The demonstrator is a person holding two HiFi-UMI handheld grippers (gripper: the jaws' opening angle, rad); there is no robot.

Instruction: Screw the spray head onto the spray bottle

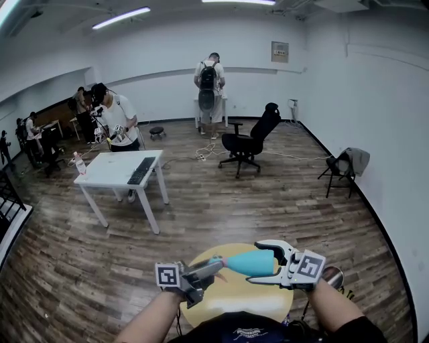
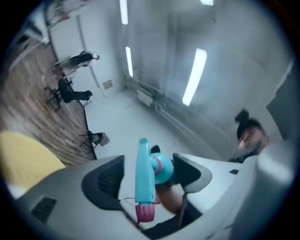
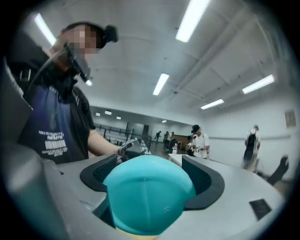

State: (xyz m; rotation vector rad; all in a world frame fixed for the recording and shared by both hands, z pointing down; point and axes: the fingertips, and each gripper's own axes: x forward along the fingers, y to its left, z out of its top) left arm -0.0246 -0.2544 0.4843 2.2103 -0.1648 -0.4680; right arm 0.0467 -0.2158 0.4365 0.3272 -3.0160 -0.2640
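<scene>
The right gripper point(image 3: 150, 171) is pinching the spray bottle point(image 3: 147, 197) level, neck toward the left gripper point(image 2: 149, 164), whose spread fingers are straddling the spray head point(image 2: 143, 178).

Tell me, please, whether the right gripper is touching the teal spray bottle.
Touching. The right gripper view shows the spray bottle wedged between the dark pads of the right gripper, its teal body against both.

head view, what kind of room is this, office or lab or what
Probably a big, sparsely furnished office-style workroom: a white table with a keyboard on it, a black office chair standing alone on open wooden floor, and strip lights on the ceiling.
</scene>
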